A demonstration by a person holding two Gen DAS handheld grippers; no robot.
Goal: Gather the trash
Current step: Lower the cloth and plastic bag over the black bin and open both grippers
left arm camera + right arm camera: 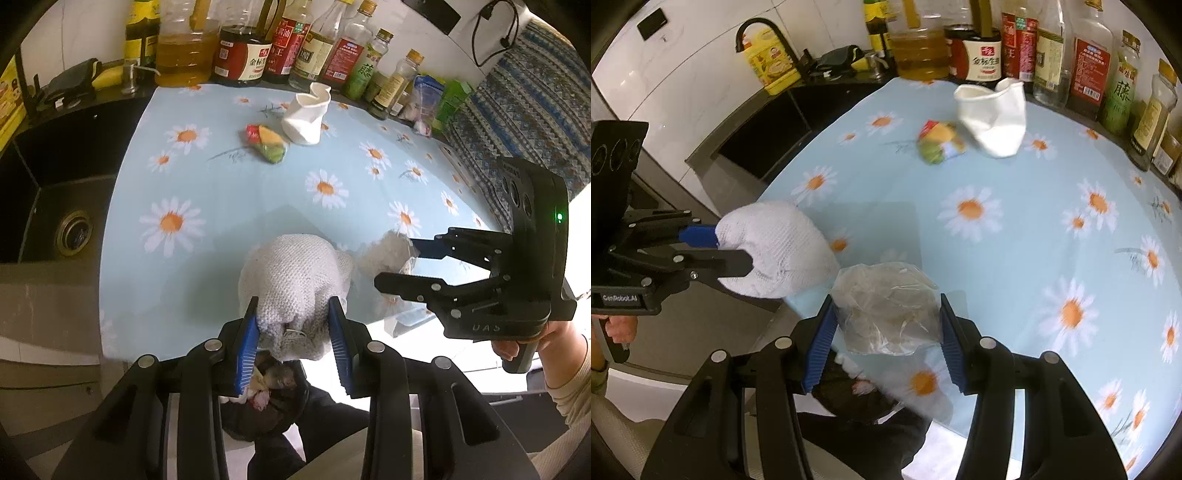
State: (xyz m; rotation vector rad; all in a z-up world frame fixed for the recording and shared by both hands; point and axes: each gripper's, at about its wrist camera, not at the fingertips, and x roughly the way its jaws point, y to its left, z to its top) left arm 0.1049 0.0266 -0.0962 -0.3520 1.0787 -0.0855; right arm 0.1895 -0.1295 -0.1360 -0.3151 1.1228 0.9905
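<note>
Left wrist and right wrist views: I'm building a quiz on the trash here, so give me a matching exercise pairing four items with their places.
Things:
1. white knitted cloth bundle
2. clear crumpled plastic bag
3. crushed white paper cup
4. colourful snack wrapper

Places:
A. lying on the daisy tablecloth just left of the cup
B. between the fingers of the right gripper
C. near the row of sauce bottles
D. between the fingers of the left gripper

Pairs: 1-D, 2-B, 3-C, 4-A
</note>
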